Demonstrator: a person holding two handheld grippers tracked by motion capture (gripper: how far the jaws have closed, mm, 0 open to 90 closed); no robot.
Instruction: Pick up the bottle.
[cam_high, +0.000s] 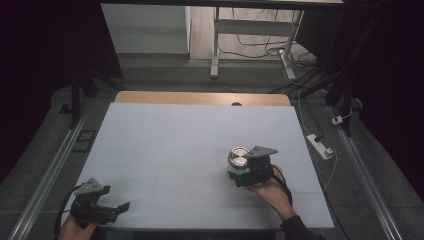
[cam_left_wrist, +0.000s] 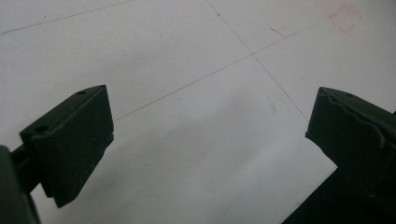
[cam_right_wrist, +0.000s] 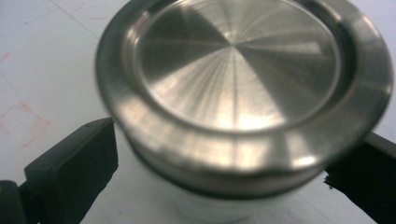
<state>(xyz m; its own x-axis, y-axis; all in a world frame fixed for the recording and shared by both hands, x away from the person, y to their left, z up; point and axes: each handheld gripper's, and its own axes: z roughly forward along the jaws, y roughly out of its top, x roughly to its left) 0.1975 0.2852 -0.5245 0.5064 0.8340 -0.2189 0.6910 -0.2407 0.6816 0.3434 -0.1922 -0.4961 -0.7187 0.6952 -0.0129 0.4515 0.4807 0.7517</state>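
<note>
A silver brushed-metal lid (cam_right_wrist: 240, 70) tops a white jar (cam_right_wrist: 224, 207) on the pale blue table (cam_high: 165, 145) (faint red marks), black claws beside.

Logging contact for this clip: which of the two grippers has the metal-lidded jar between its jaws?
The right gripper: its jaws flank the jar under the steel lid. The left gripper sits open over bare table, near the front-left corner.

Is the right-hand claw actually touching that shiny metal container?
Cannot tell: in the right gripper view the jaws flank the container under its lid, without plain contact or gap.

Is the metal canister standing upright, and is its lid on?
Upright, lid on. The metal canister stands on the table with its brushed steel lid seated flat on top, between the right gripper fingers.
</note>
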